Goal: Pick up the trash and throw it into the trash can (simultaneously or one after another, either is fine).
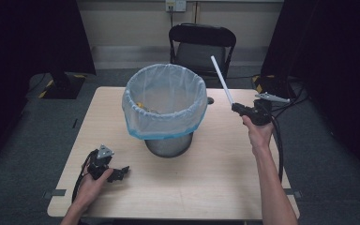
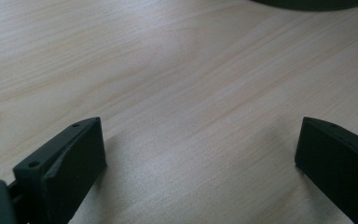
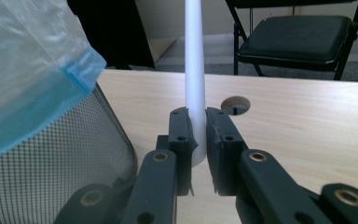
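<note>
- Right gripper (image 3: 198, 135) pinches a white tube (image 3: 195, 70) (tilted toward the lined bin (image 1: 165, 101)).
- Left gripper (image 2: 200, 154), jaws spread, rests low on the surface (image 2: 182, 70).

A slim white plastic tube (image 1: 221, 79) is standing clamped at its lower end in the right gripper (image 1: 236, 108), tilting up and away just beside the bag-lined mesh wastebasket (image 1: 165, 110) on the wooden surface (image 1: 215, 178).
</note>
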`<control>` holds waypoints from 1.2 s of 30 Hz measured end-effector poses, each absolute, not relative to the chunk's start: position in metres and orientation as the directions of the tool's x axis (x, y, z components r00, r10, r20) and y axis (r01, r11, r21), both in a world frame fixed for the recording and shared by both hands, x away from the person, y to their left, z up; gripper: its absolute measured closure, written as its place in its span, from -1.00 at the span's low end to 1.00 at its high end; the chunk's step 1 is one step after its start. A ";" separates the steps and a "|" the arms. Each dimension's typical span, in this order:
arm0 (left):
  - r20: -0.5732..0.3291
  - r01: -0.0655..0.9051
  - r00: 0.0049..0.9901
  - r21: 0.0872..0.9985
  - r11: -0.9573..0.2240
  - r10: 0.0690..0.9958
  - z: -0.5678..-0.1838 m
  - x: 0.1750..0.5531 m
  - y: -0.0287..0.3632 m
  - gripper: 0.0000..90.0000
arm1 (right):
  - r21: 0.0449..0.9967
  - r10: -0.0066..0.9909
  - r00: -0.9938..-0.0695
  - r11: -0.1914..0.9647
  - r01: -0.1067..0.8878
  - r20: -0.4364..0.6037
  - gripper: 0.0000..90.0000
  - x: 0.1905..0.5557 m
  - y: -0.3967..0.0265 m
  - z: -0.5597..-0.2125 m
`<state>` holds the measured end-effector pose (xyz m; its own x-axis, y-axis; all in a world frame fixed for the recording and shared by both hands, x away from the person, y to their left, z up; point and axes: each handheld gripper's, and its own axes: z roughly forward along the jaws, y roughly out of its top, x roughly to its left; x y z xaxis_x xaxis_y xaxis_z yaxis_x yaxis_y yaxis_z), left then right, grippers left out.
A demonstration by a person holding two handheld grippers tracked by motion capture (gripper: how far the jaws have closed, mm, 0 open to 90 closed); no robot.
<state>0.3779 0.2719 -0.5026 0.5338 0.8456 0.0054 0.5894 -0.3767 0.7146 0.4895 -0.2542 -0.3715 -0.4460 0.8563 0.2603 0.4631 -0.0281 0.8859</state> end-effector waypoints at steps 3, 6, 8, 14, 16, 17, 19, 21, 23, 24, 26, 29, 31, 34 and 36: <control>0.005 0.590 0.534 0.715 -0.377 0.846 -0.503 0.378 0.272 -0.98 | 0.890 0.854 -0.454 -0.022 0.456 0.254 0.81 0.490 -0.251 -0.368; 0.005 0.589 0.534 0.715 -0.376 0.846 -0.503 0.378 0.272 -0.98 | 0.897 0.848 -0.462 -0.034 0.441 0.259 0.81 0.490 -0.249 -0.362; 0.005 0.589 0.534 0.715 -0.377 0.845 -0.503 0.378 0.272 -0.98 | 0.903 0.846 -0.468 -0.036 0.429 0.256 0.81 0.490 -0.249 -0.357; 0.002 0.594 0.530 0.713 -0.373 0.848 -0.503 0.378 0.272 -1.00 | 0.913 0.841 -0.481 -0.036 0.407 0.248 0.81 0.489 -0.246 -0.345; 0.003 0.594 0.530 0.712 -0.373 0.848 -0.503 0.378 0.272 -1.00 | 0.915 0.838 -0.487 -0.036 0.402 0.247 0.81 0.489 -0.244 -0.342; 0.003 0.594 0.530 0.712 -0.374 0.848 -0.503 0.378 0.272 -1.00 | 0.917 0.836 -0.490 -0.037 0.398 0.246 0.81 0.489 -0.243 -0.341; 0.003 0.594 0.530 0.713 -0.373 0.848 -0.503 0.378 0.272 -1.00 | 0.919 0.836 -0.492 -0.037 0.393 0.244 0.81 0.489 -0.242 -0.338; 0.002 0.594 0.530 0.712 -0.374 0.848 -0.503 0.378 0.272 -1.00 | 0.919 0.835 -0.493 -0.039 0.392 0.245 0.81 0.489 -0.241 -0.336; 0.003 0.594 0.530 0.713 -0.374 0.848 -0.503 0.378 0.272 -1.00 | 0.922 0.833 -0.497 -0.038 0.386 0.243 0.81 0.489 -0.240 -0.333; 0.003 0.594 0.530 0.712 -0.374 0.848 -0.503 0.378 0.272 -1.00 | 0.923 0.833 -0.498 -0.038 0.383 0.241 0.81 0.489 -0.240 -0.331; 0.003 0.594 0.530 0.713 -0.373 0.848 -0.503 0.378 0.272 -1.00 | 0.925 0.830 -0.503 -0.040 0.377 0.241 0.81 0.489 -0.239 -0.328; 0.003 0.594 0.530 0.713 -0.373 0.848 -0.503 0.378 0.272 -1.00 | 0.931 0.827 -0.510 -0.041 0.363 0.235 0.81 0.488 -0.236 -0.322; 0.003 0.594 0.530 0.713 -0.374 0.848 -0.503 0.378 0.272 -1.00 | 0.932 0.827 -0.512 -0.041 0.359 0.234 0.81 0.488 -0.235 -0.318; 0.003 0.594 0.530 0.713 -0.373 0.848 -0.503 0.378 0.272 -1.00 | 0.937 0.822 -0.521 -0.043 0.346 0.230 0.81 0.487 -0.232 -0.314; 0.003 0.594 0.530 0.713 -0.373 0.848 -0.503 0.378 0.272 -1.00 | 0.940 0.819 -0.527 -0.045 0.338 0.228 0.81 0.487 -0.230 -0.309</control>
<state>0.3784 0.2716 -0.5027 0.5300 0.8480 0.0026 0.5939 -0.3733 0.7127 0.4870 -0.2304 -0.3094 -0.5270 0.8186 0.2284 0.3376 -0.0450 0.9402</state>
